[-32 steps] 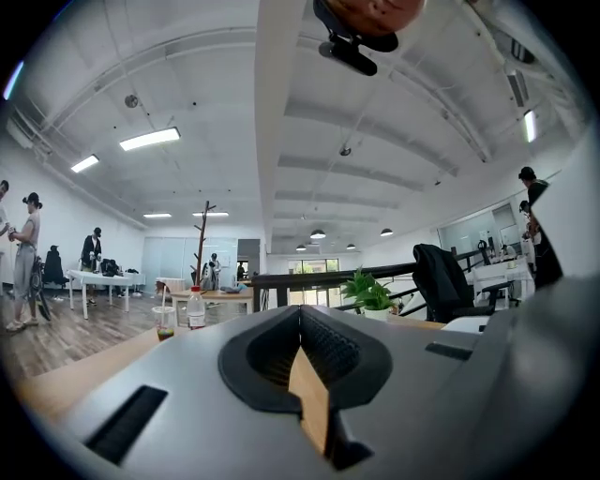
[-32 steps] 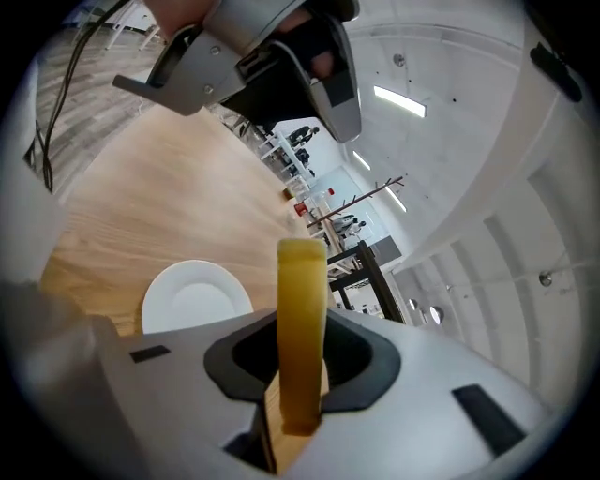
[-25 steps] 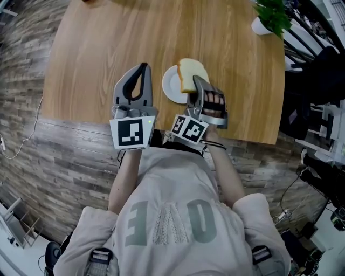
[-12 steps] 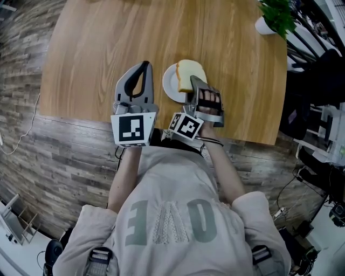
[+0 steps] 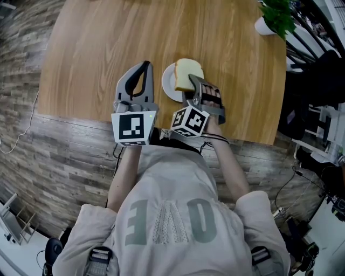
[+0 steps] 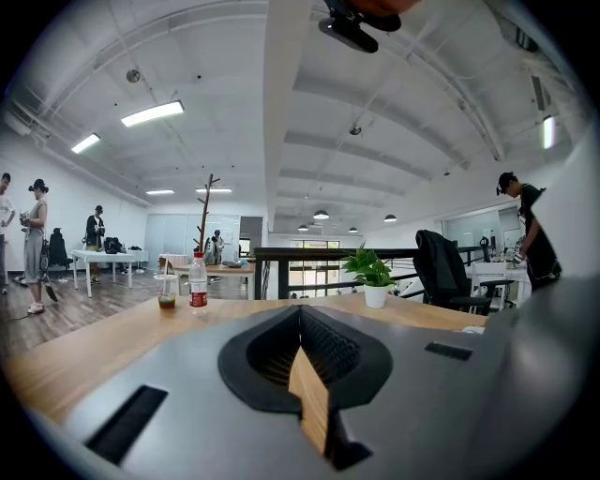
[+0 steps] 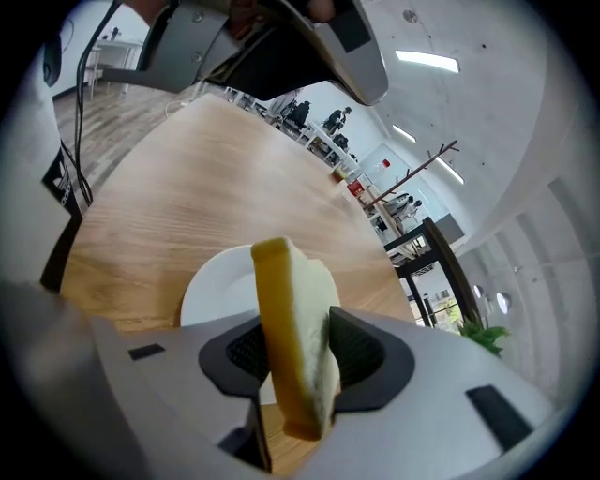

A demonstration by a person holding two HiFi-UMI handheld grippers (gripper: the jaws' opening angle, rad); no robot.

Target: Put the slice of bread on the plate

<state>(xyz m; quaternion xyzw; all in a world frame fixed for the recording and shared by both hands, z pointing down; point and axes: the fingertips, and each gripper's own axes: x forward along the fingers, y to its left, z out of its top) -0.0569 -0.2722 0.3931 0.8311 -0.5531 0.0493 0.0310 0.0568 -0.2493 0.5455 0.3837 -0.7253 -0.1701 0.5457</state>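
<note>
A slice of white bread [image 5: 188, 73] with a tan crust stands on edge over the small white plate [image 5: 169, 86] near the front edge of the wooden table [image 5: 102, 43]. It sits between the jaws of my right gripper [image 5: 192, 84], which have just been opening. In the right gripper view the bread [image 7: 291, 347] leans toward the right-hand pad, loose between the pads, with the plate [image 7: 211, 286] right behind and below it. My left gripper [image 5: 143, 66] hovers to the left of the plate, shut and empty; its closed tips [image 6: 302, 314] point level across the table.
A potted plant [image 5: 272, 16] stands at the table's far right corner. At the far end, the left gripper view shows a bottle [image 6: 198, 281] and a cup [image 6: 167, 291]. A dark office chair [image 6: 441, 272] is behind the table, and people stand in the room beyond.
My right gripper has tipped further down and sunk a little toward the plate with the bread. The left gripper has stayed where it was.
</note>
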